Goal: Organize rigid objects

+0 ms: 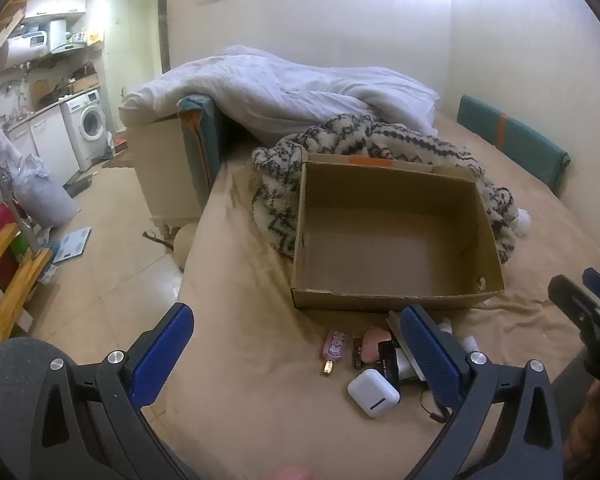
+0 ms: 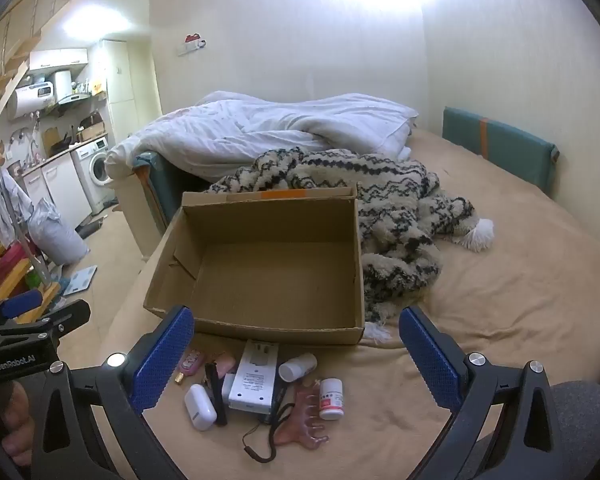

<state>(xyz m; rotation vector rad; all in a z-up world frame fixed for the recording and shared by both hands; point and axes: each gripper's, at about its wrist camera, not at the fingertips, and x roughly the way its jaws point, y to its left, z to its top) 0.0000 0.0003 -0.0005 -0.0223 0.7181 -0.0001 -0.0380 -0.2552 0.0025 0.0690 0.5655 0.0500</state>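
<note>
An open, empty cardboard box [image 1: 396, 298] [image 2: 256, 328] sits on the tan bed. In front of it lie small items: a pink bottle [image 1: 332, 346] [image 2: 190, 362], a white earbud case [image 1: 374, 392] [image 2: 200, 406], a white charger [image 2: 254, 380], two white pill bottles [image 2: 298, 366] [image 2: 331, 398], a pink hair claw [image 2: 304, 424] and a black corded item [image 2: 260, 440]. My left gripper [image 1: 296, 354] is open and empty above the pink bottle and case. My right gripper [image 2: 296, 354] is open and empty above the pile. The right gripper also shows at the right edge of the left wrist view [image 1: 592, 312].
A patterned knit blanket [image 2: 388, 216] lies behind and right of the box, a white duvet [image 2: 268, 132] beyond it. A teal headboard pad [image 2: 500, 148] is at the wall. The bed's left edge drops to a tiled floor [image 1: 112, 280] with clutter and a washing machine [image 1: 88, 124].
</note>
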